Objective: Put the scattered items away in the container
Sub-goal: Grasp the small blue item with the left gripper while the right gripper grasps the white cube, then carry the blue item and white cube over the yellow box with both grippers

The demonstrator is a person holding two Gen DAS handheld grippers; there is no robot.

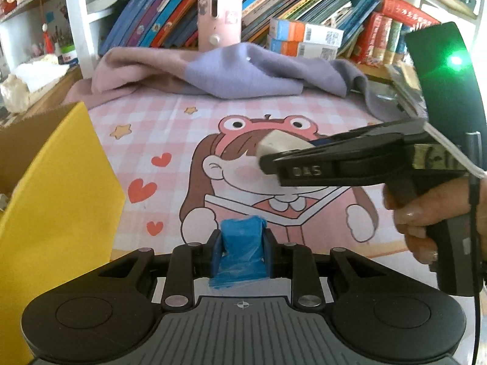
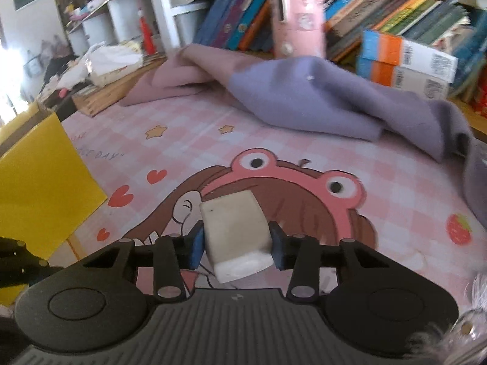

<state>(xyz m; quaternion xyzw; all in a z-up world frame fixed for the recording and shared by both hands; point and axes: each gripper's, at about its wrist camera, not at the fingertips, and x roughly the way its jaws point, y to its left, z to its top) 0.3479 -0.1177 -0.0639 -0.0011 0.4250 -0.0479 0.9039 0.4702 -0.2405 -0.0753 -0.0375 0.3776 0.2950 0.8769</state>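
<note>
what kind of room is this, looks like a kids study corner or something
Probably a child's study desk at home: rows of colourful books line the shelf behind, a pink cartoon desk mat covers the surface, and a soft lilac cloth lies bunched at the back.

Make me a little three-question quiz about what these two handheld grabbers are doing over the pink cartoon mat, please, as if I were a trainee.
1. True or false: the left gripper is empty.
2. What sits between the fingers of the right gripper? A) a book B) a whitish block C) a purple cloth
3. Fill in: the open box at the mat's left edge has ______ flaps.

Key:
1. False. It is shut on a crumpled blue wrapper.
2. B. The whitish block, like an eraser, sits between its pads, which appear to press on its sides.
3. Yellow. The purple cloth lies bunched at the far side, before the books.
</note>
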